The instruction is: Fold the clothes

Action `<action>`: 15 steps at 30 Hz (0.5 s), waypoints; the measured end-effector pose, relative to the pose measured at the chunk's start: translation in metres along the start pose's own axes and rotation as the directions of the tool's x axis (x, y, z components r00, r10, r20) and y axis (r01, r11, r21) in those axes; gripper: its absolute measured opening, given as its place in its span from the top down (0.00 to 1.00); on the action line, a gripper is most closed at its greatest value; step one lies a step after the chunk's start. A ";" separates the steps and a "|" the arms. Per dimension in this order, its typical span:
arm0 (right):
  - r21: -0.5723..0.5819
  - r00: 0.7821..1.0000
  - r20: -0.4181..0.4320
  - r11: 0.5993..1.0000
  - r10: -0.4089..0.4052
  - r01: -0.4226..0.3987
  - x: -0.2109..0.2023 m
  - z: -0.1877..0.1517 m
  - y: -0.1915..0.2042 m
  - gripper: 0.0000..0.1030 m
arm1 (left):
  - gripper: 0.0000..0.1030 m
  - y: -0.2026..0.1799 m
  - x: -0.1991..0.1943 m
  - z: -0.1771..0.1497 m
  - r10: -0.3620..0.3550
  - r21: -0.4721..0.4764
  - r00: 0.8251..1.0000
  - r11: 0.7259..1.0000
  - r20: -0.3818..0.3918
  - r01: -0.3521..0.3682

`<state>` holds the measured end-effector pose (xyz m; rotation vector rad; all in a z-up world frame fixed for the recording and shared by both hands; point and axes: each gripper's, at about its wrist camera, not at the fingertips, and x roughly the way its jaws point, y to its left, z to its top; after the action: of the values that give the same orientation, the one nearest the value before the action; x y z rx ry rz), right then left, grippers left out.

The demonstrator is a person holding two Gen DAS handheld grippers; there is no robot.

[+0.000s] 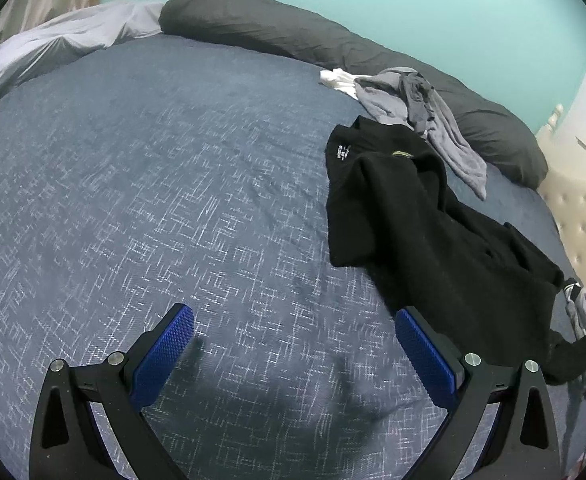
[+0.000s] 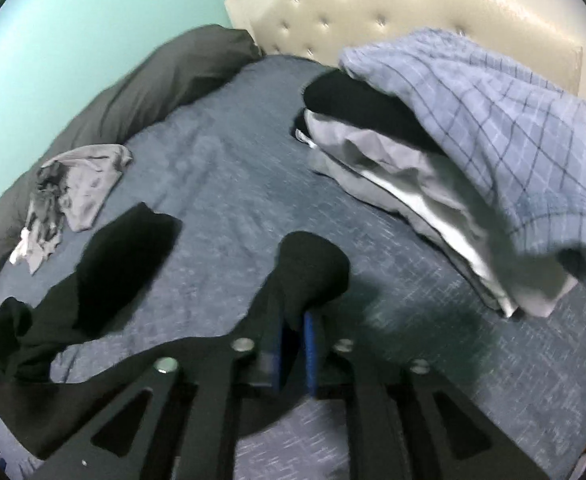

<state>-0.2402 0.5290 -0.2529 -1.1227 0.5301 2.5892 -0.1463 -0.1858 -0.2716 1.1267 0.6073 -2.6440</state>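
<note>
Black garment (image 2: 313,268) pinched in right gripper (image 2: 295,320) jaws, trailing left

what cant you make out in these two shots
- Left wrist view: the black garment runs out at the right edge; its far end is cut off.
- Right wrist view: motion blur smears the clothes pile; how many pieces it holds is unclear.
- Right wrist view: the right tongs pinch black cloth that covers their tips.
- Left wrist view: the grey clothes are too crumpled to identify.
</note>
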 end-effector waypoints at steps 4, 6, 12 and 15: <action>0.026 0.996 0.044 0.997 0.072 -0.073 -0.019 -0.002 0.014 0.73 | 0.00 -0.004 0.003 0.000 0.003 0.004 1.000 1.000 -0.002 -0.003; 0.015 0.995 0.071 0.997 0.075 -0.077 -0.029 0.000 0.027 0.72 | 0.00 -0.006 0.003 0.000 0.005 0.010 1.000 1.000 -0.004 -0.004; -0.018 0.974 0.206 0.996 0.095 -0.093 -0.066 0.000 0.050 0.49 | 0.00 -0.007 0.001 0.001 0.011 0.016 1.000 1.000 0.000 -0.011; -0.029 0.973 0.132 0.982 0.189 -0.187 -0.058 -0.006 0.068 0.49 | 0.00 -0.005 0.001 0.002 0.006 0.007 1.000 1.000 0.000 -0.006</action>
<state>-0.2240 0.4601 -0.1986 -0.9342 0.6122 2.8106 -0.1501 -0.1819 -0.2701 1.1285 0.5948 -2.6434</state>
